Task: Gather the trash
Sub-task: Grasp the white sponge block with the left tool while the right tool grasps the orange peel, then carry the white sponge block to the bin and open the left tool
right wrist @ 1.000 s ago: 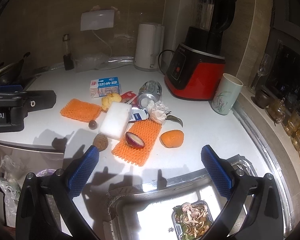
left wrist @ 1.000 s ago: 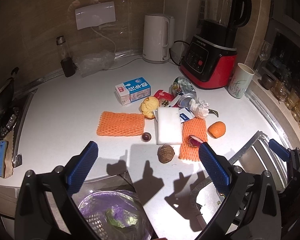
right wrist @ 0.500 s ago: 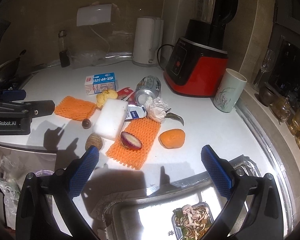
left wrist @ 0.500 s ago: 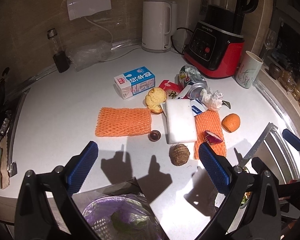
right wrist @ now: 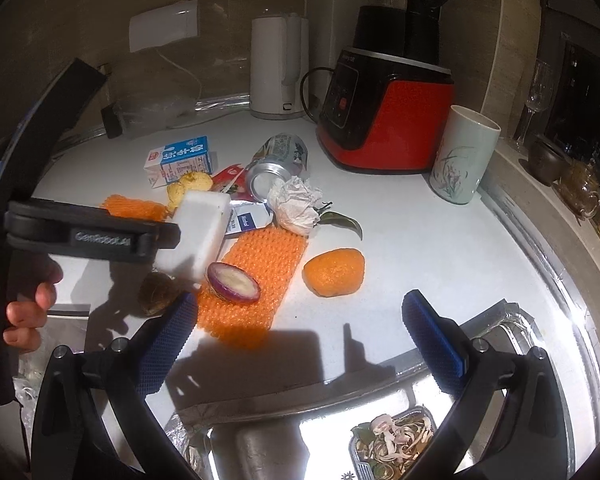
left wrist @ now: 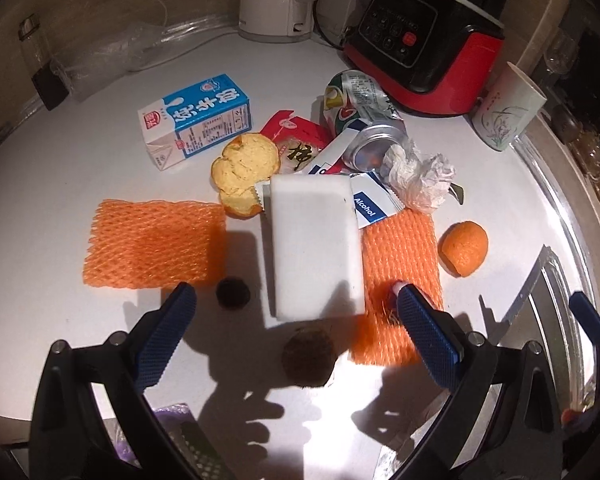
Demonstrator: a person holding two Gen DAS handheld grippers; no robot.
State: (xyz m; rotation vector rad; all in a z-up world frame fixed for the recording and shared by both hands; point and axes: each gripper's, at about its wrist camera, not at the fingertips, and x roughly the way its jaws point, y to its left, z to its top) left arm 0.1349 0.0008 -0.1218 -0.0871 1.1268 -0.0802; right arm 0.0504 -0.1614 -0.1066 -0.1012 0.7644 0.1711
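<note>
The left claw [left wrist: 292, 312] stood with its blue-padded fingers wide apart, holding nothing, above the near end of a white rectangular foam block [left wrist: 314, 240] on the white counter [left wrist: 60, 184]. A brown round husk [left wrist: 309, 356] lay just in front of the block. One orange foam net [left wrist: 154, 250] lay to the block's left, a second orange foam net [left wrist: 400, 256] to its right. Behind the block lay a blue-and-white milk carton [left wrist: 198, 120], a crushed drink can [left wrist: 362, 120] and crumpled white tissue [left wrist: 418, 178]. The right claw [right wrist: 300, 332] was likewise spread apart and empty, over the counter's near edge; a halved purple onion [right wrist: 234, 282] rested on the net beside the block.
</note>
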